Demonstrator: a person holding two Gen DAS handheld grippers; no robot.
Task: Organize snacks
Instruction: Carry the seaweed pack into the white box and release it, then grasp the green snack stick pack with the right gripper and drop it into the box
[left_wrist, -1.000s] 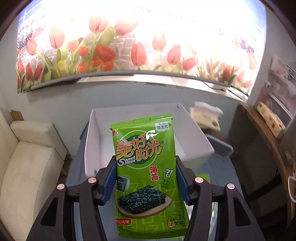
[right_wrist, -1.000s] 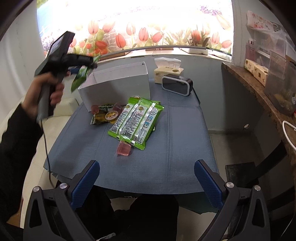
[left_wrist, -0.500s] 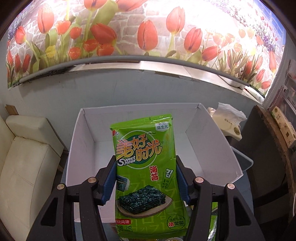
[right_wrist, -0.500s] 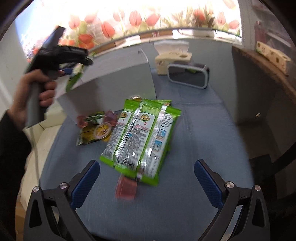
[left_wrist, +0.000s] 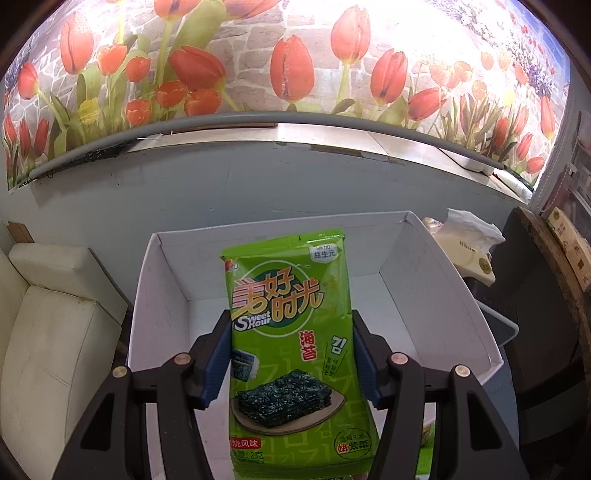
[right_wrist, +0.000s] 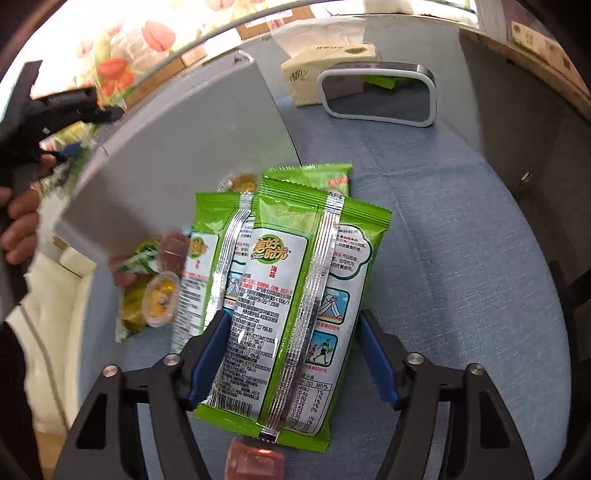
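Left claw (left_wrist: 290, 354): you have it clenched on a green seaweed snack packet (left_wrist: 291, 339), front side up, blue pads (left_wrist: 218, 356) pressing both long edges.
Held packet: you hold it above the open white cardboard box (left_wrist: 424, 295), whose floor shows bare around it.
Right claw (right_wrist: 286, 360): your fingers flank the top packet of a seaweed packet pile (right_wrist: 288, 291); whether they grip it, you cannot tell.
Pile: back side up on the blue worktop (right_wrist: 461, 240), just beside the box.
Left of pile: jelly cups (right_wrist: 160, 299) and a small green wrapper.
Near edge: a red jelly cup (right_wrist: 256, 461), blurred.
Far side: tissue box (right_wrist: 325, 70), with a white-framed mirror (right_wrist: 376, 94) in front of it.
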